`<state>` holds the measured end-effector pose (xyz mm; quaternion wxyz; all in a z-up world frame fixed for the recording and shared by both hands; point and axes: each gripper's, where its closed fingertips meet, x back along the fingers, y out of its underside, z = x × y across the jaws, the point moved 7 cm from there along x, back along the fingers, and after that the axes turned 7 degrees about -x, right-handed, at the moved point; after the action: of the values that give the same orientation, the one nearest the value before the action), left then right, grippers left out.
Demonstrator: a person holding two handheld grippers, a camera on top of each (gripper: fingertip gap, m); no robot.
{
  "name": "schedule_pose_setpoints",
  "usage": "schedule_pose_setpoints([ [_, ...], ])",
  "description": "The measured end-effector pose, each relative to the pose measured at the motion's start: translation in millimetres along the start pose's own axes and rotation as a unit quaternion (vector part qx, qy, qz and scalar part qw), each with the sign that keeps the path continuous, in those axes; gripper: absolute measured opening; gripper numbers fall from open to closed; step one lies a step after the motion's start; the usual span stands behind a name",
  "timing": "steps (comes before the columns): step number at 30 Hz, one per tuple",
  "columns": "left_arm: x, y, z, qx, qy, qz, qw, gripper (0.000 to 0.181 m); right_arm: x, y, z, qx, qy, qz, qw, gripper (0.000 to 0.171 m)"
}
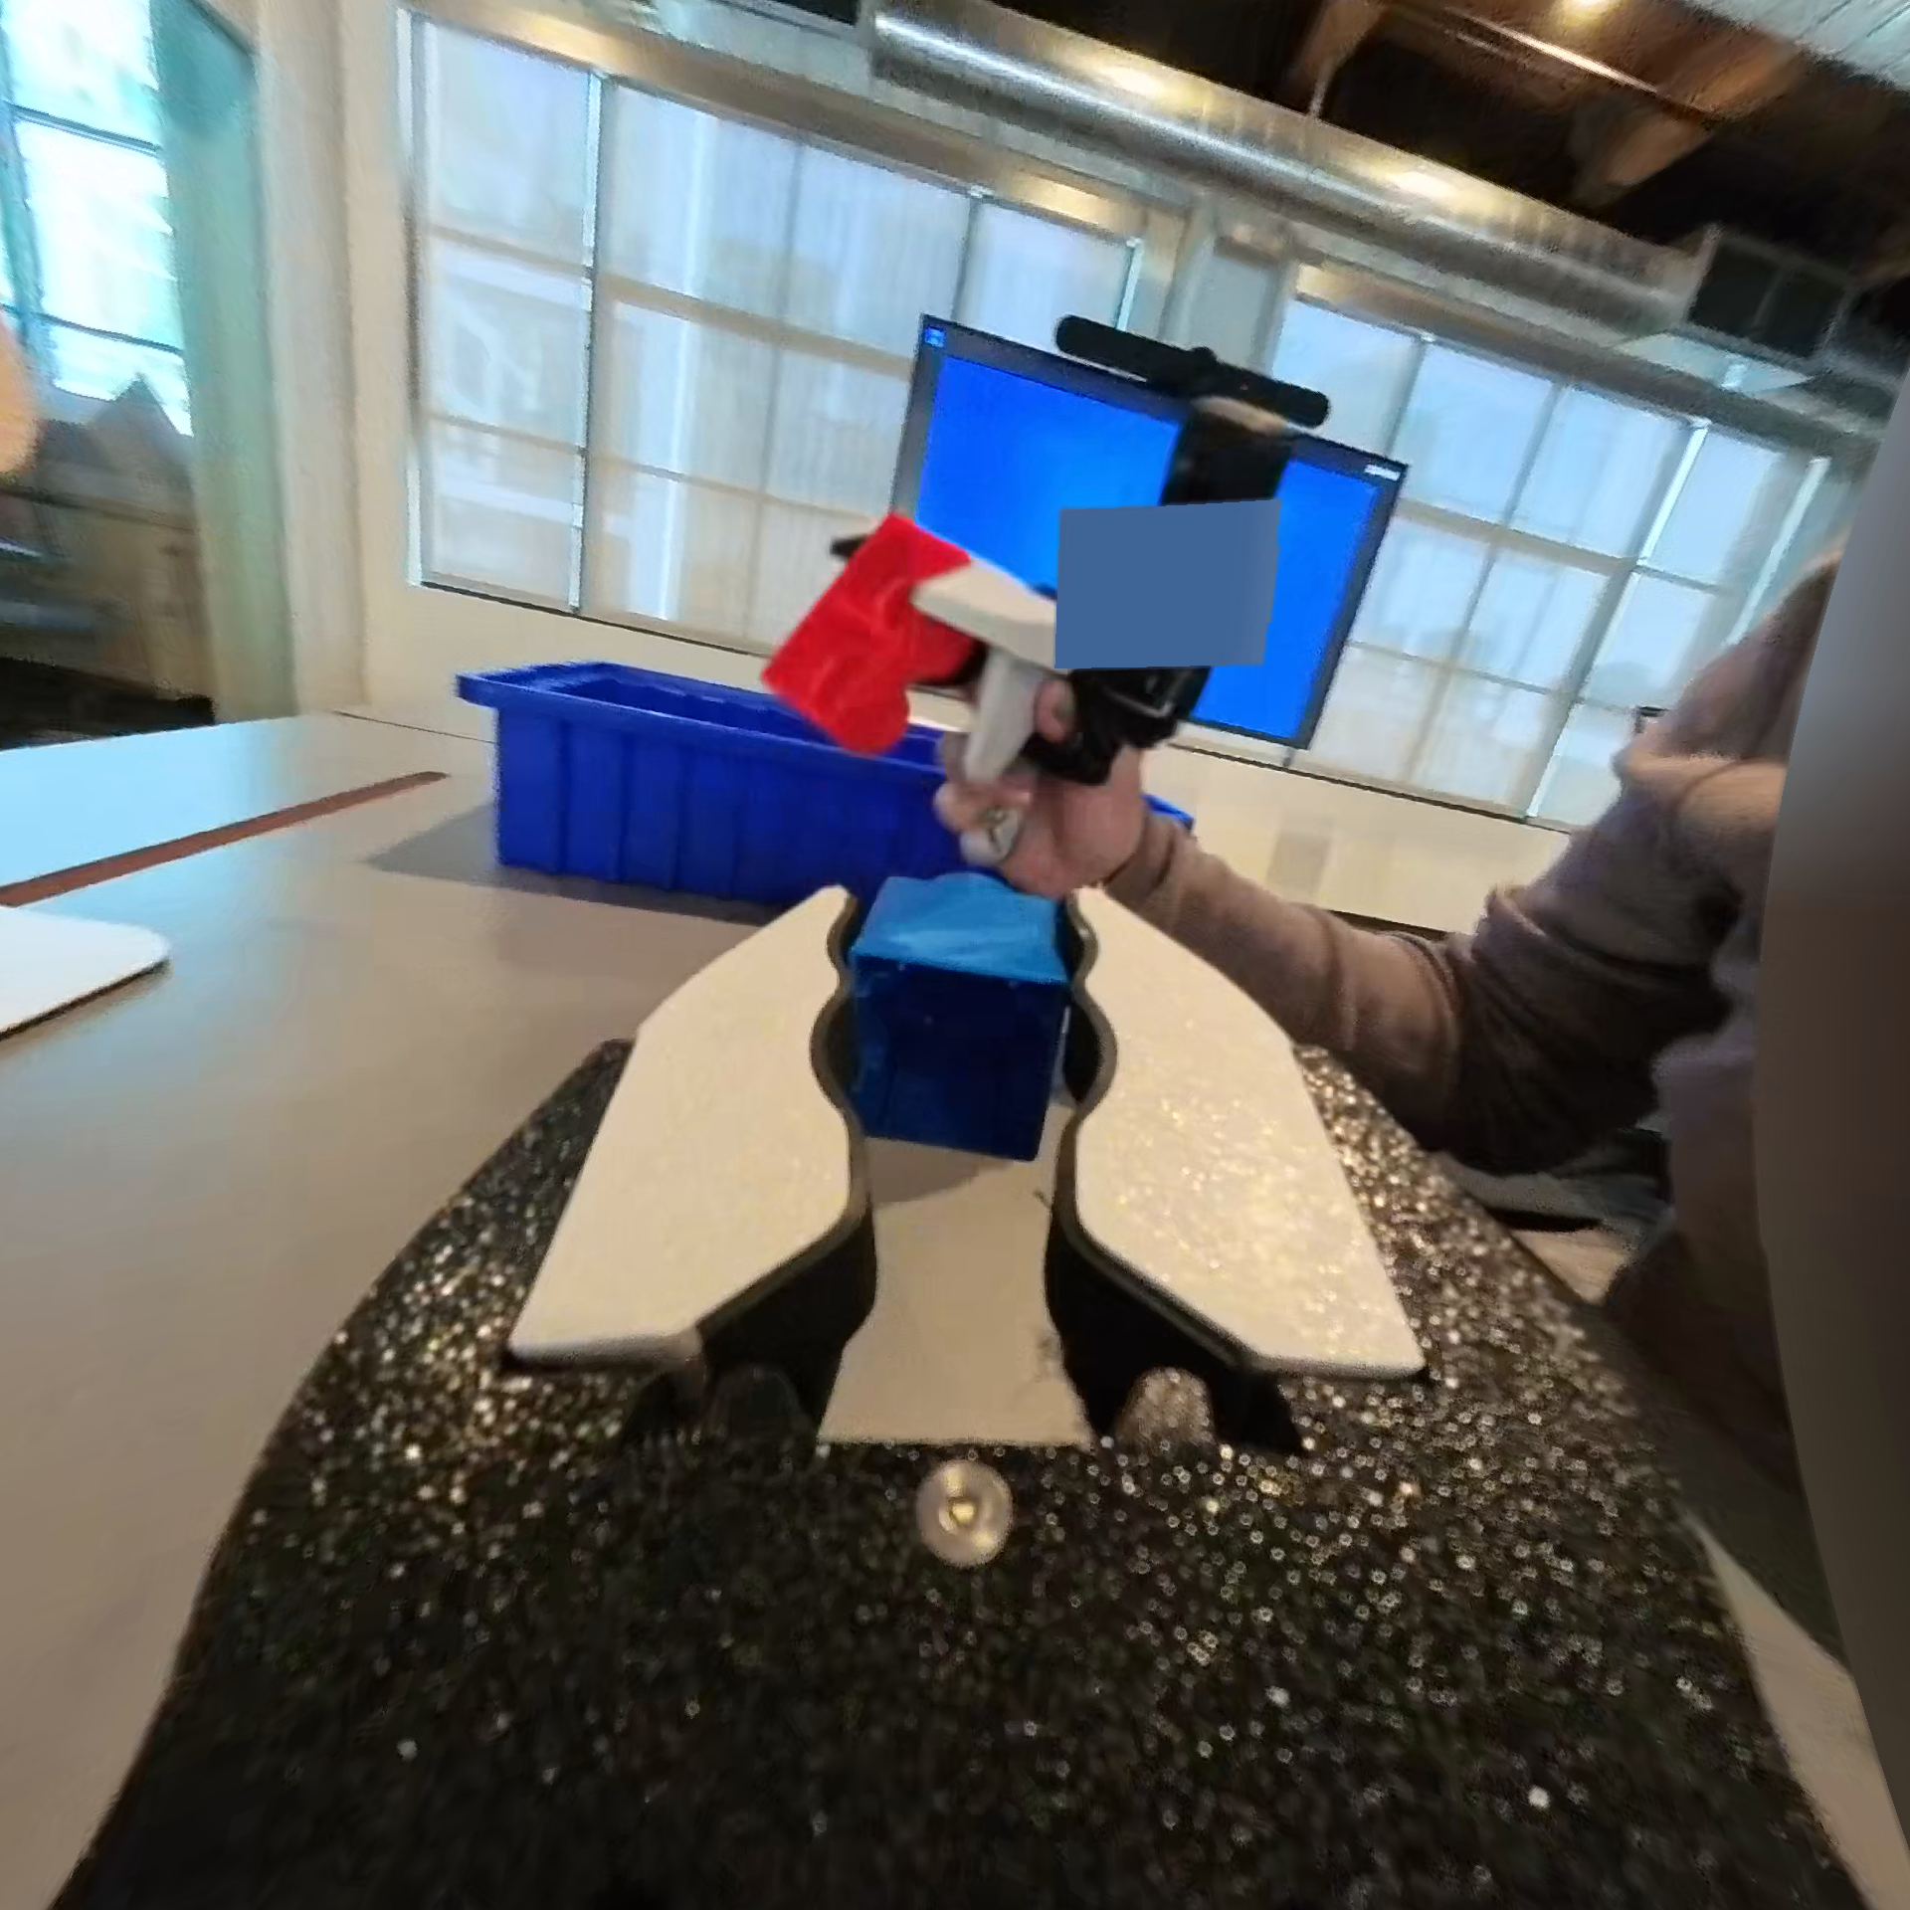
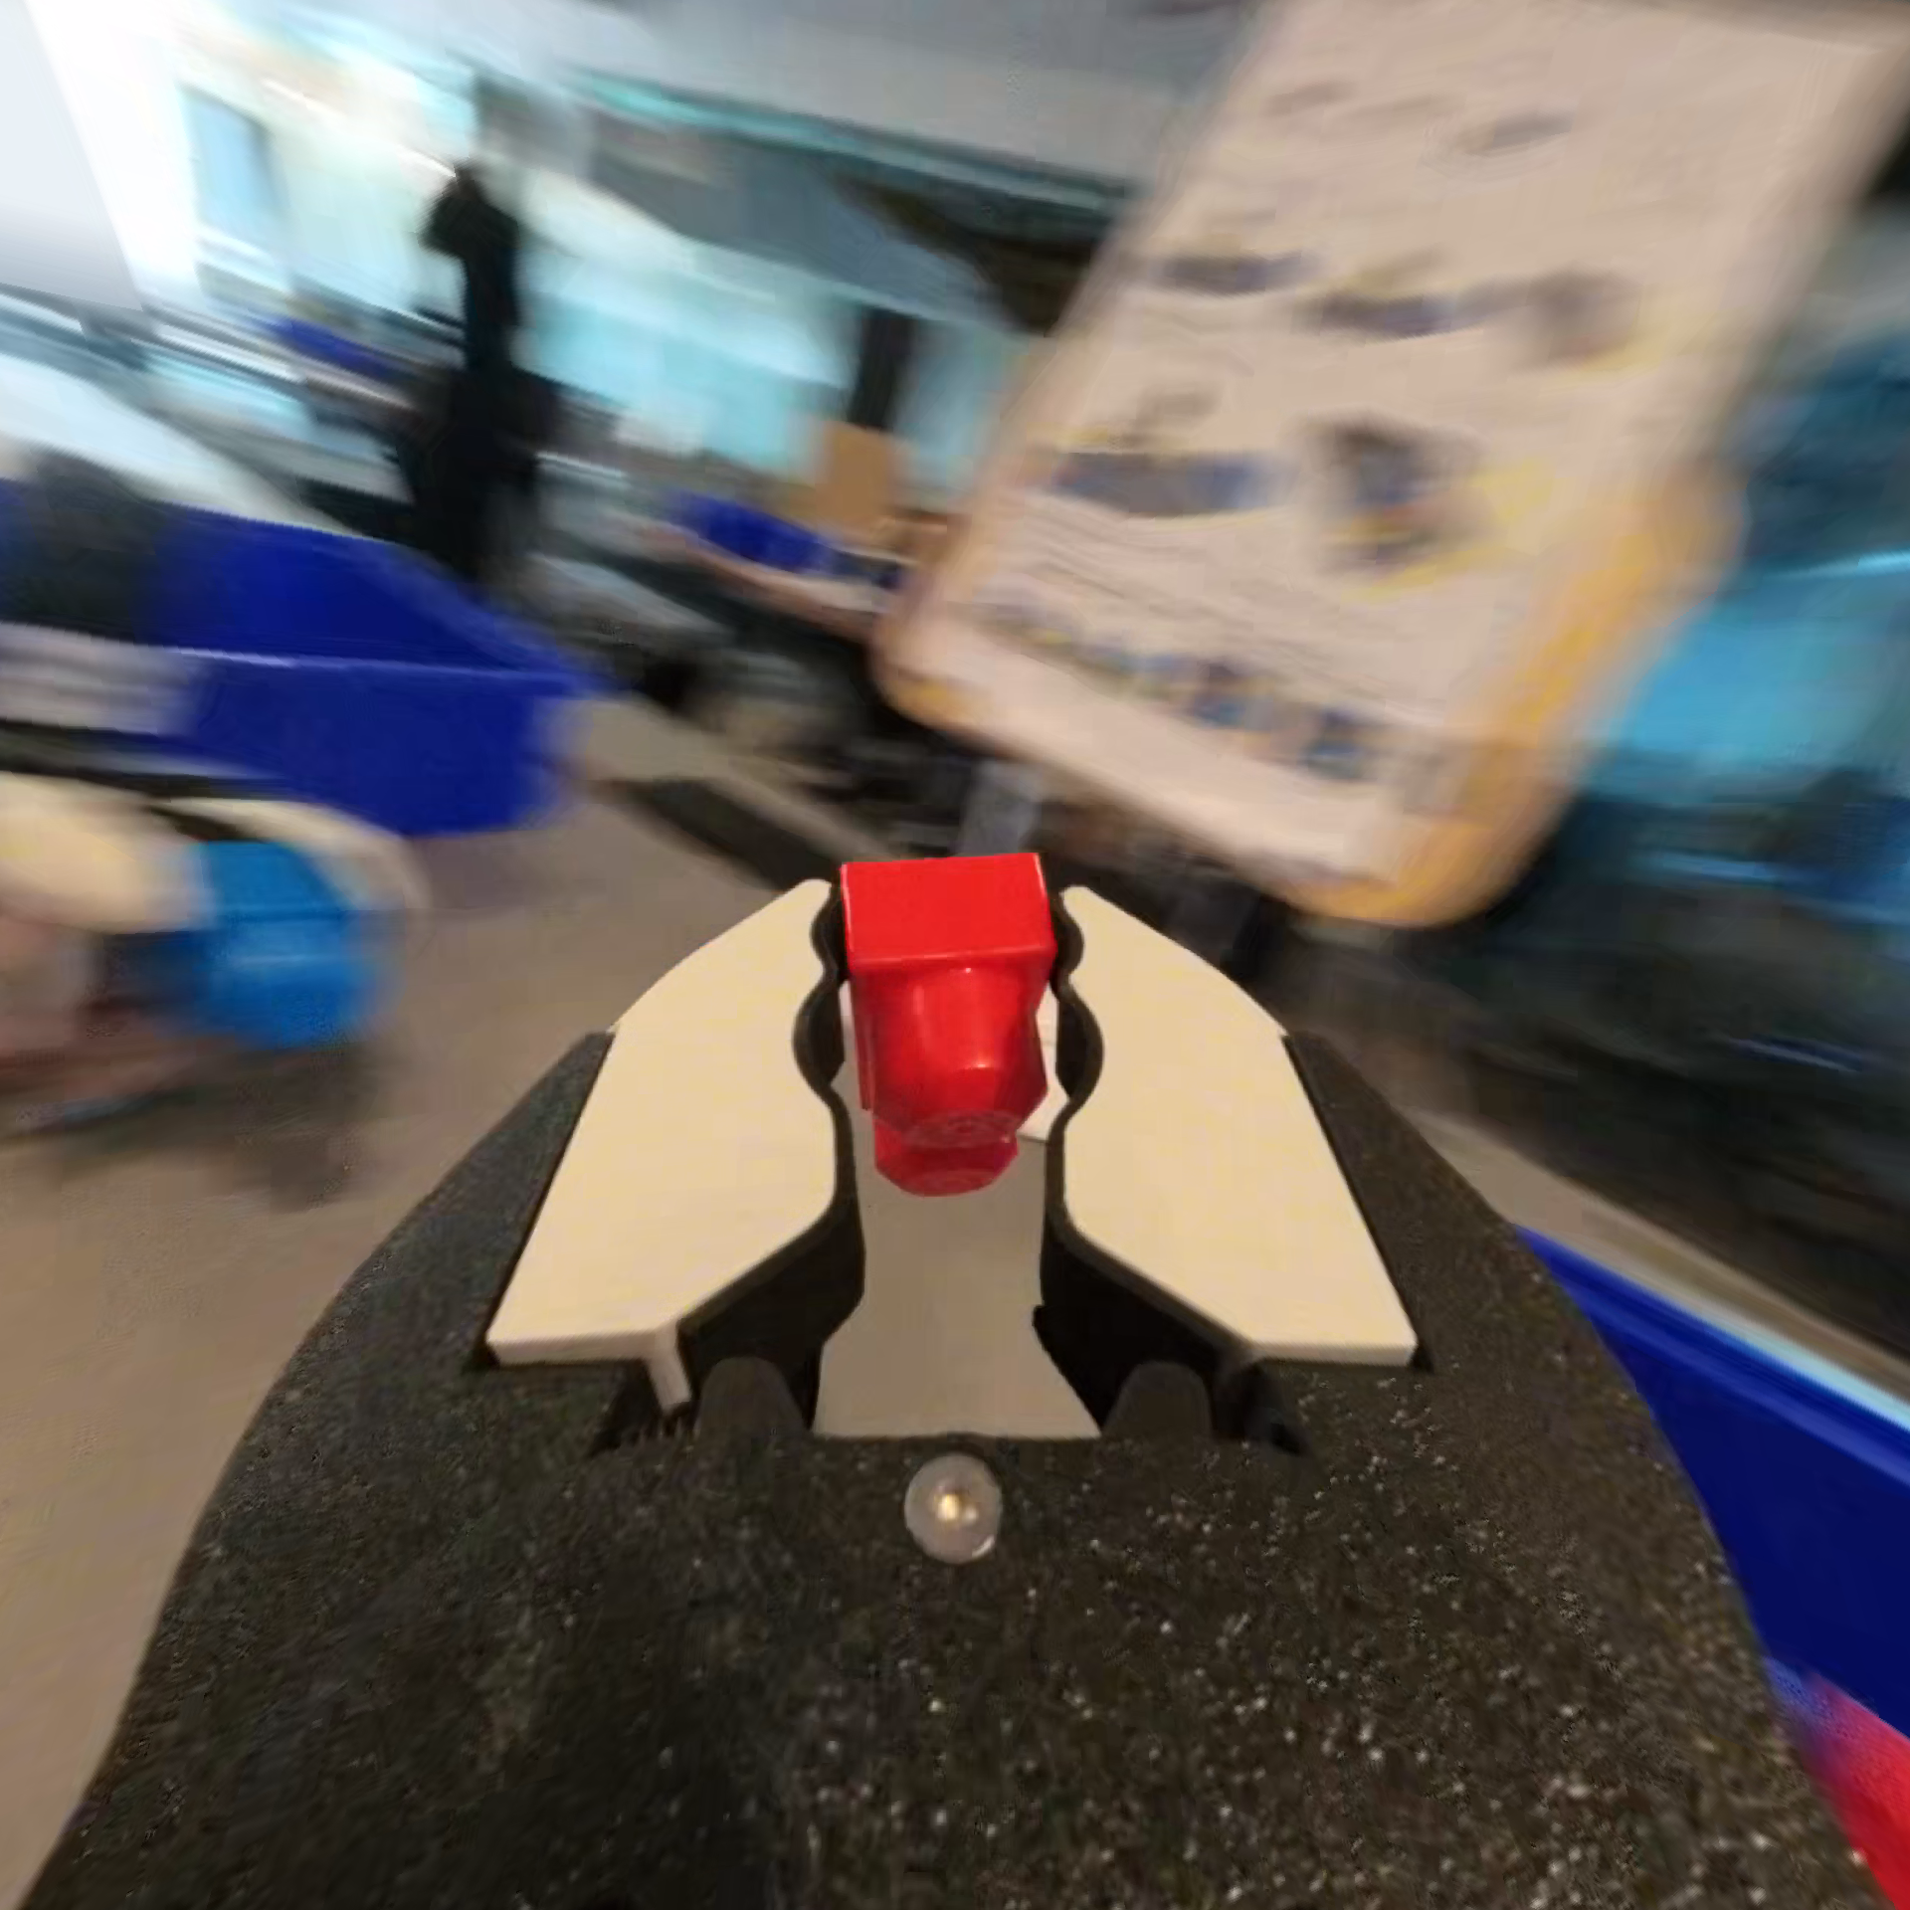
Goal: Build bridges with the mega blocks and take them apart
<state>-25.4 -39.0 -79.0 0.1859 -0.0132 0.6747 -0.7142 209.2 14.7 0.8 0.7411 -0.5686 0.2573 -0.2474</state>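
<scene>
Now, left gripper (image 1: 956, 992) clamped on small blue plastic block (image 1: 956, 1034), right gripper (image 2: 946, 992) clamped on small red plastic block (image 2: 946, 992); I'd slow, square studs before pressing

Red block (image 2: 946, 992) glossy smooth plastic; claw (image 2: 946, 935) body rough, speckled black

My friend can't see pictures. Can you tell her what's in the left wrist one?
The left tool grips a blue block over a grey table. Farther off, a hand holds the right tool, which grips a red block above a blue bin.
</scene>
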Motion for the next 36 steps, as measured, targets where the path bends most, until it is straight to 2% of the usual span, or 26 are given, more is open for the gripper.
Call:
schedule_pose_setpoints([
  [1,0,0,0,-0.002,-0.007,-0.001,1.0,0.036,15,-6,22,0.043,0.146,-0.003,0.988,0.037],
  [2,-1,0,-1,-0.007,-0.014,-0.002,1.0,0.036,33,-12,40,0.088,0.279,-0.004,0.956,0.037],
  [4,-1,0,-1,-0.015,-0.025,-0.002,1.0,0.036,57,-17,59,0.163,0.391,-0.04,0.905,0.037],
  [6,-1,0,-2,-0.016,-0.03,-0.001,0.999,0.036,67,-9,78,0.151,0.436,-0.114,0.88,0.037],
  [11,0,0,-2,-0.013,-0.028,0.004,1.0,0.036,78,21,111,0.112,0.477,-0.246,0.836,0.038],
  [12,0,0,-2,-0.013,-0.026,0.004,1.0,0.036,77,21,111,0.124,0.481,-0.247,0.832,0.049],
  [15,-1,0,-1,-0.014,-0.022,0.001,1.0,0.036,70,18,102,0.167,0.472,-0.22,0.837,0.063],
  [17,-1,0,-1,-0.014,-0.02,-0.001,1.0,0.036,58,14,90,0.186,0.424,-0.191,0.866,0.071],
  [19,-1,0,-1,-0.014,-0.018,0.0,1.0,0.036,36,9,61,0.176,0.294,-0.108,0.933,0.062],
  [21,-1,0,-1,-0.012,-0.018,0.001,1.0,0.036,16,3,22,0.08,0.126,-0.007,0.989,0.053],
  [22,-1,0,-1,-0.012,-0.017,0.001,1.0,0.037,6,2,5,0.01,0.037,0.014,0.999,0.053],
  [24,-1,0,-1,-0.015,-0.017,0.003,1.0,0.037,-15,10,-22,-0.126,-0.118,-0.017,0.985,0.061],
  [25,-1,0,0,-0.018,-0.017,0.005,1.0,0.037,-23,17,-34,-0.184,-0.192,-0.044,0.963,0.065],
  [27,0,-1,0,-0.021,-0.017,0.007,1.0,0.037,-33,33,-56,-0.266,-0.313,-0.087,0.908,0.06],
  [29,0,-1,0,-0.021,-0.016,0.009,1.0,0.037,-40,49,-70,-0.326,-0.367,-0.112,0.864,0.054],
  [31,0,-1,0,-0.02,-0.015,0.01,1.0,0.037,-44,58,-80,-0.362,-0.398,-0.114,0.835,0.05],
  [33,0,-1,0,-0.018,-0.015,0.01,1.0,0.037,-47,62,-86,-0.375,-0.412,-0.111,0.823,0.047],
  [36,-1,-1,0,-0.017,-0.014,0.007,1.0,0.037,-49,65,-95,-0.357,-0.412,-0.116,0.831,0.043],
])
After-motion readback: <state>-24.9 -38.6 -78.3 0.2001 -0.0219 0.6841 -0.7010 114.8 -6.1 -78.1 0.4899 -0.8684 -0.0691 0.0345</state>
